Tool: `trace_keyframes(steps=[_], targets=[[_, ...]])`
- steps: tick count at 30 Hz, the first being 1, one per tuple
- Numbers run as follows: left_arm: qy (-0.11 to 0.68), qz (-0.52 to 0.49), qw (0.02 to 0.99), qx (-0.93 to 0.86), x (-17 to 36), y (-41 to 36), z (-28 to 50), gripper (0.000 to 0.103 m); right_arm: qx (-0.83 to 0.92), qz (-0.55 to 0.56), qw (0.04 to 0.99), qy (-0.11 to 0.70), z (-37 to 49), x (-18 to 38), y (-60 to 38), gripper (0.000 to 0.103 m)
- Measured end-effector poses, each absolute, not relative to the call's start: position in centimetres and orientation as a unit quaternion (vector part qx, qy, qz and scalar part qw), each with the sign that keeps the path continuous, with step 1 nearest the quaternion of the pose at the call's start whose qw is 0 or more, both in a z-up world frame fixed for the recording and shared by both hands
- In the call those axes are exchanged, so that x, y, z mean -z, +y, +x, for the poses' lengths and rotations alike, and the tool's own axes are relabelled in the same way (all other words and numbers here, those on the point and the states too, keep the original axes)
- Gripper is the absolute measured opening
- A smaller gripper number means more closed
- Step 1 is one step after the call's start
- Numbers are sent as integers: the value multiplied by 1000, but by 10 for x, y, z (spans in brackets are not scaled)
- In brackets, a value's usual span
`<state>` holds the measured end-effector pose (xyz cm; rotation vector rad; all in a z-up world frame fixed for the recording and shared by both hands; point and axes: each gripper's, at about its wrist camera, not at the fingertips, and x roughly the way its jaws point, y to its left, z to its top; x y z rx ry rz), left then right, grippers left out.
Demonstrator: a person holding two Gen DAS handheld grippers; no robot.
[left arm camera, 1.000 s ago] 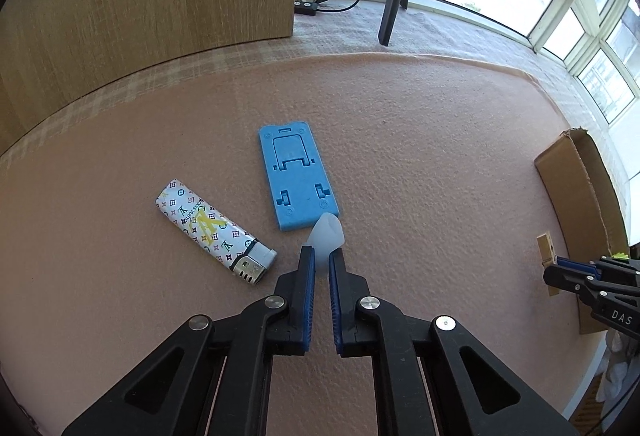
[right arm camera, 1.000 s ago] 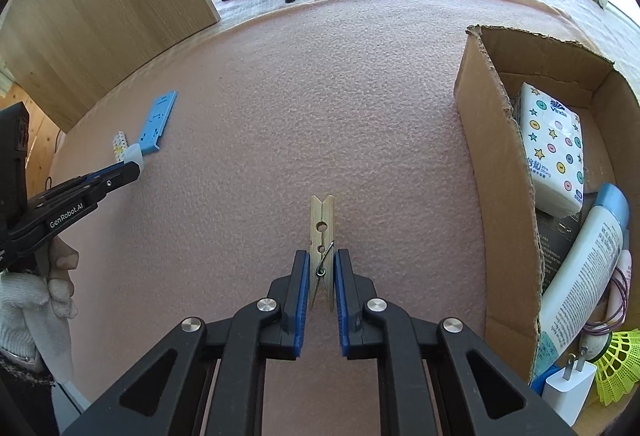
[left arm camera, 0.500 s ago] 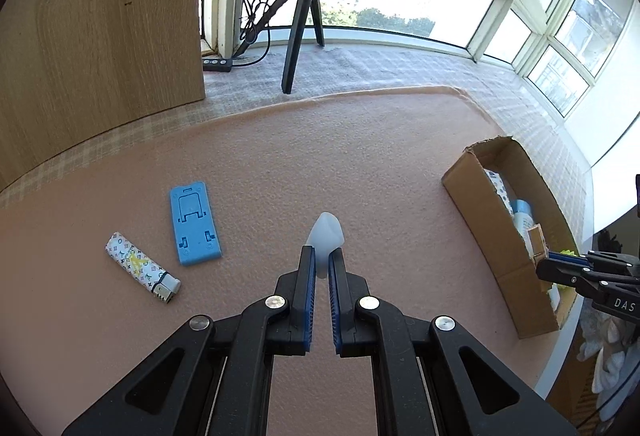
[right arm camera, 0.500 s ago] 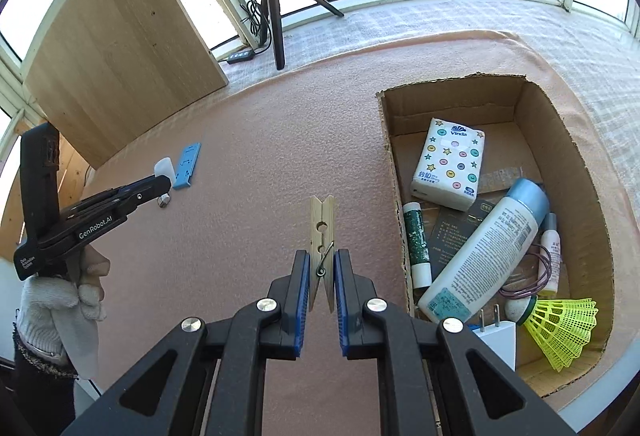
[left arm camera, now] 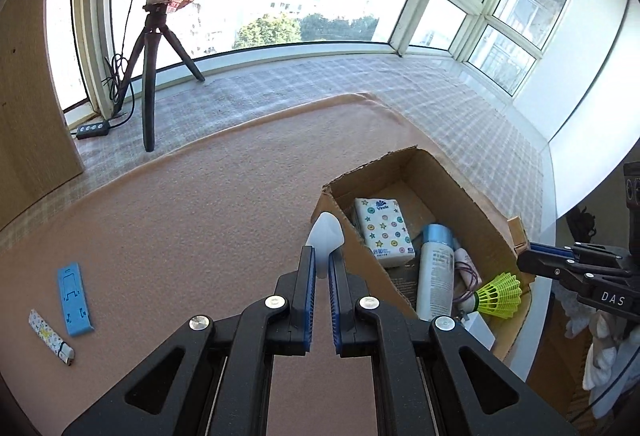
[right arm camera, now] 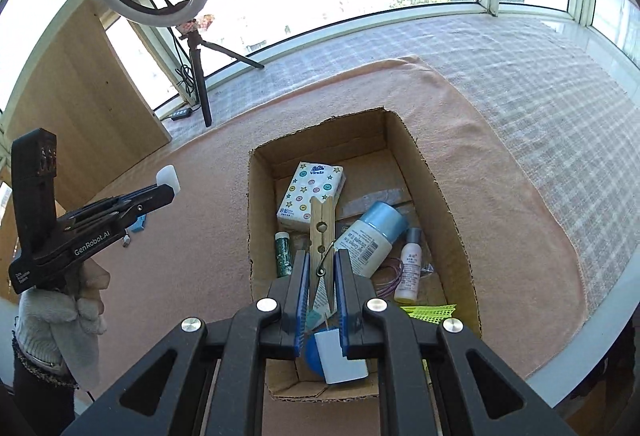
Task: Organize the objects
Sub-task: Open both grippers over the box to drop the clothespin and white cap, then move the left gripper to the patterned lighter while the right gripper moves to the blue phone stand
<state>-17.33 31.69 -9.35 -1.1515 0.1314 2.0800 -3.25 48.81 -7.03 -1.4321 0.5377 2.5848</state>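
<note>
My left gripper (left arm camera: 321,261) is shut on a small white translucent cap (left arm camera: 325,236) and holds it in the air beside the near left wall of the open cardboard box (left arm camera: 472,192). My right gripper (right arm camera: 322,260) is shut on a wooden clothespin (right arm camera: 321,224) and holds it above the inside of the box (right arm camera: 256,216). The left gripper with the cap (right arm camera: 167,177) shows at the left of the right wrist view. The right gripper (left arm camera: 536,260) shows at the box's right wall in the left wrist view.
The box holds a tissue pack (right arm camera: 312,194), a white bottle with blue cap (right arm camera: 372,236), a small bottle (right arm camera: 409,268), a green tube (right arm camera: 283,254), a yellow shuttlecock (left arm camera: 500,294) and a white charger (right arm camera: 340,358). A blue phone stand (left arm camera: 74,294) and a patterned lighter (left arm camera: 50,336) lie on the pink mat. A ring-light tripod (left arm camera: 150,76) stands behind.
Both grippers have risen and moved toward the box. The clothespin has gone from above the mat to above the box's inside. The cap has moved away from the phone stand and lighter.
</note>
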Motion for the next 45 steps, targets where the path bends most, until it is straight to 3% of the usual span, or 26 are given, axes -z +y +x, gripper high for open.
trace_keyframes(steps=[14, 17, 18, 19, 20, 21, 22, 45], targets=[[74, -451, 401, -794, 103, 412, -162, 7, -855, -482, 70, 179, -27, 81, 529, 11], [78, -450, 401, -794, 102, 422, -160, 26, -856, -482, 60, 176, -27, 80, 530, 12], [78, -456, 402, -790, 103, 424, -160, 51, -856, -483, 57, 175, -27, 80, 530, 20], [77, -458, 403, -789, 103, 426, -159, 64, -856, -484, 57, 175, -27, 80, 530, 29], [78, -455, 400, -792, 103, 426, -159, 66, -856, -483, 58, 174, -27, 79, 530, 51], [81, -453, 398, -793, 103, 427, -158, 66, -859, -477, 60, 173, -25, 77, 530, 66], [84, -454, 396, -794, 103, 427, -159, 66, -864, -470, 60, 172, -23, 75, 530, 67], [64, -467, 354, -808, 103, 371, -167, 66, -864, -471, 43, 172, -37, 75, 512, 67]])
